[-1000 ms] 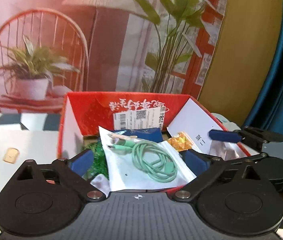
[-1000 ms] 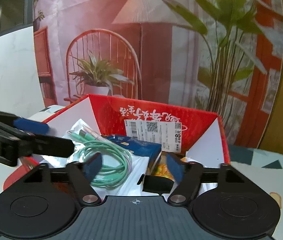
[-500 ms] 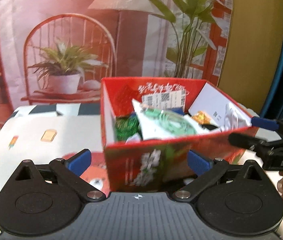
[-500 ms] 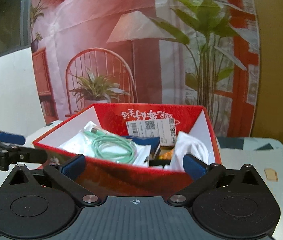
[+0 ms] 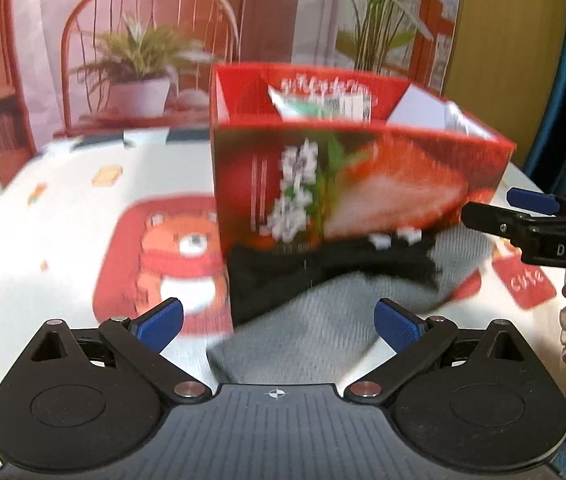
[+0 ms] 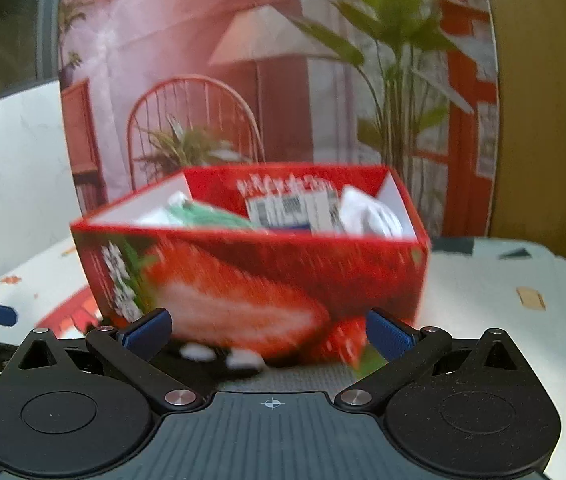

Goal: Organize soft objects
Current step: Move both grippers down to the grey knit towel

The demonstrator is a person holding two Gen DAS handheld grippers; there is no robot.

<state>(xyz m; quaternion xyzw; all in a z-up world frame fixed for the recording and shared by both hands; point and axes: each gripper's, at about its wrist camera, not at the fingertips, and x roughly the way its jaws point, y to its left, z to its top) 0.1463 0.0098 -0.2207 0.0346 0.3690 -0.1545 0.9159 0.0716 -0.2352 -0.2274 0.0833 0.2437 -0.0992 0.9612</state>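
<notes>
The grey and black sock [image 5: 323,320] lies on the surface [image 5: 43,240], against the front of the red box [image 5: 363,184]. Both the left tongs [image 5: 279,318] and the right tongs [image 6: 267,326] stand apart, empty. A good pick would lower one pair over bunched fabric, clear of the box wall, then pinch deep.

Grey-black sock [image 5: 323,300] flat before red box [image 5: 363,184]

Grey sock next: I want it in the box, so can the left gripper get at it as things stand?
Probably yes. The left gripper is open, and the grey sock lies on the table between its fingers, in front of the red box. Nothing covers its near end; a black sock overlaps only the far part.
</notes>
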